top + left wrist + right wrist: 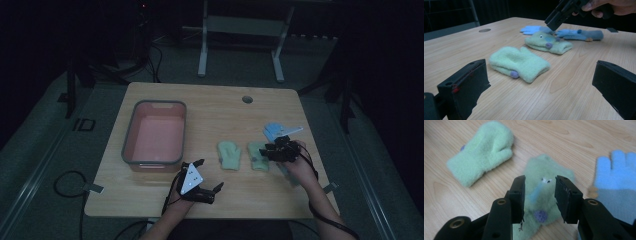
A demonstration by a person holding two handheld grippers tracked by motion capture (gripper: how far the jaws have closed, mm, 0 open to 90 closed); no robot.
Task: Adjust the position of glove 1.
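- Wooden table with a light grain is carrying every item; a round grommet hole is sitting near its far edge.
- Dim room is surrounding the table: grey floor, a pale metal frame standing beyond the far edge, and dark cables lying on the floor.
- Pink bin with a grey rim is standing on the left half of the table; its inside is showing bare pink.
- Left gripper is resting near the front edge, just right of the bin's front corner, with its grey three-cornered plate facing up. Its jaws are standing wide apart with nothing between them, as the left gripper view is showing.
- Right gripper is hanging above the green mitten with the face, pointing down at it. Its jaws are standing partly spread, one on each side of the mitten's middle, and are not pressing on it; the mitten is lying flat on the wood.
- Plain green mitten is lying just left of that one, apart from it, near the table's middle.
- Blue gloves are lying just beyond the right gripper, toward the far right of the table.
- Small purple dot on the face mitten is showing between the right gripper's jaws.
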